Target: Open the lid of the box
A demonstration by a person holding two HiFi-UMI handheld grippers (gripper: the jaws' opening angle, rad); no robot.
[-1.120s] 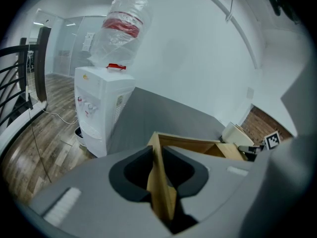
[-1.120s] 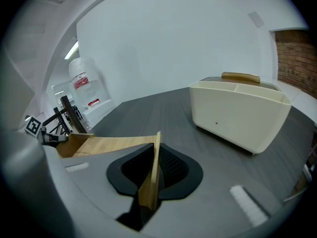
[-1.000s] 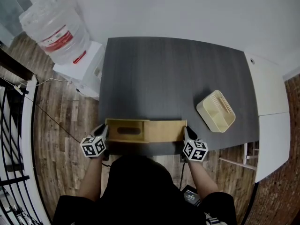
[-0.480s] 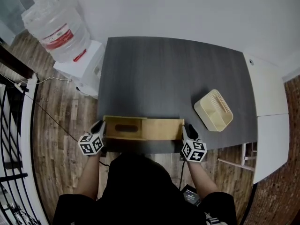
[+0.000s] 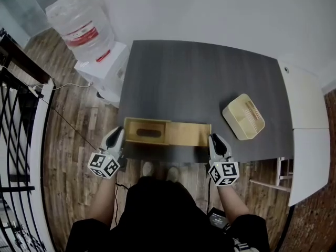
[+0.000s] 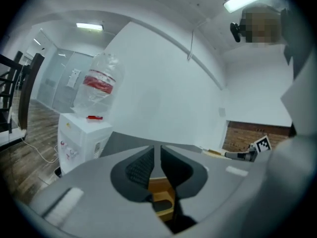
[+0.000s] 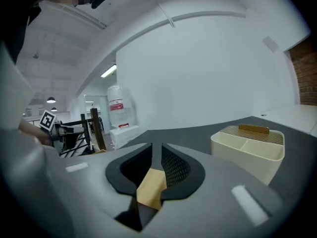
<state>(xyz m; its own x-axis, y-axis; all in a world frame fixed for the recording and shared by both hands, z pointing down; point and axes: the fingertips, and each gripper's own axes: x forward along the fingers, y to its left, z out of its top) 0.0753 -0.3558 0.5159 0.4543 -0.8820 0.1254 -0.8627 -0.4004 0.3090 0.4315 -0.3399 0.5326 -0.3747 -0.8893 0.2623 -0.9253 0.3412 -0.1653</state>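
Observation:
A long wooden box (image 5: 184, 134) lies along the near edge of the dark table (image 5: 199, 77). A darker panel with an oval slot (image 5: 148, 132) covers its left part. My left gripper (image 5: 118, 134) is just off the box's left end and my right gripper (image 5: 213, 137) just off its right end. Both pairs of jaws are closing to a thin gap, with nothing between the tips. In the left gripper view the box (image 6: 163, 197) shows low behind the left gripper (image 6: 155, 151). Wood of the box (image 7: 151, 187) likewise shows below the right gripper (image 7: 156, 148).
A cream divided organiser (image 5: 243, 116) sits on the table's right side, also in the right gripper view (image 7: 247, 148). A water dispenser with its bottle (image 5: 86, 30) stands left of the table. A black railing (image 5: 21, 140) runs at far left, a white cabinet (image 5: 304, 119) at right.
Both grippers have drawn back toward the person, so their tips now sit at the box's near corners instead of hugging its ends. The head camera has shifted; the box looks unmoved on the table.

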